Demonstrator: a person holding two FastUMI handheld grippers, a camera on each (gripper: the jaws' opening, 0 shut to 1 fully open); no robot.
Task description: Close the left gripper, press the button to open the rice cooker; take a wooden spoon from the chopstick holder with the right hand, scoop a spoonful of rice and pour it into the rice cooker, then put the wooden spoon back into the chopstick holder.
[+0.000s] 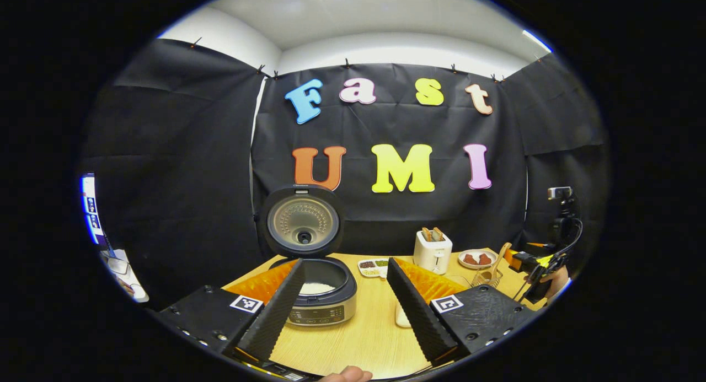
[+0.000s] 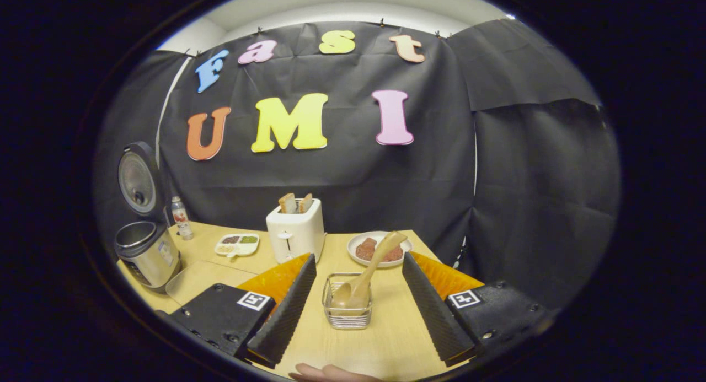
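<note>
The rice cooker [image 1: 322, 294] stands open on the wooden table, its lid [image 1: 302, 227] upright and white rice in the pot. My left gripper [image 1: 346, 262] is open, its fingers either side of the cooker and short of it. In the right gripper view the wooden spoon [image 2: 370, 269] leans bowl-down in the clear chopstick holder [image 2: 346, 310]. My right gripper [image 2: 358, 258] is open, with the holder and spoon between its fingers, untouched. The cooker [image 2: 146, 252] sits far left in that view. The left gripper view also has the spoon [image 1: 499, 256] and the right gripper [image 1: 532, 263] at far right.
A white toaster [image 2: 295, 230] with bread stands mid-table. A plate [image 2: 380, 248] with reddish pieces is behind the holder. A divided dish [image 2: 237, 243] and a small bottle [image 2: 179, 216] sit near the cooker. A white object [image 1: 401, 316] is partly hidden behind my left gripper's finger.
</note>
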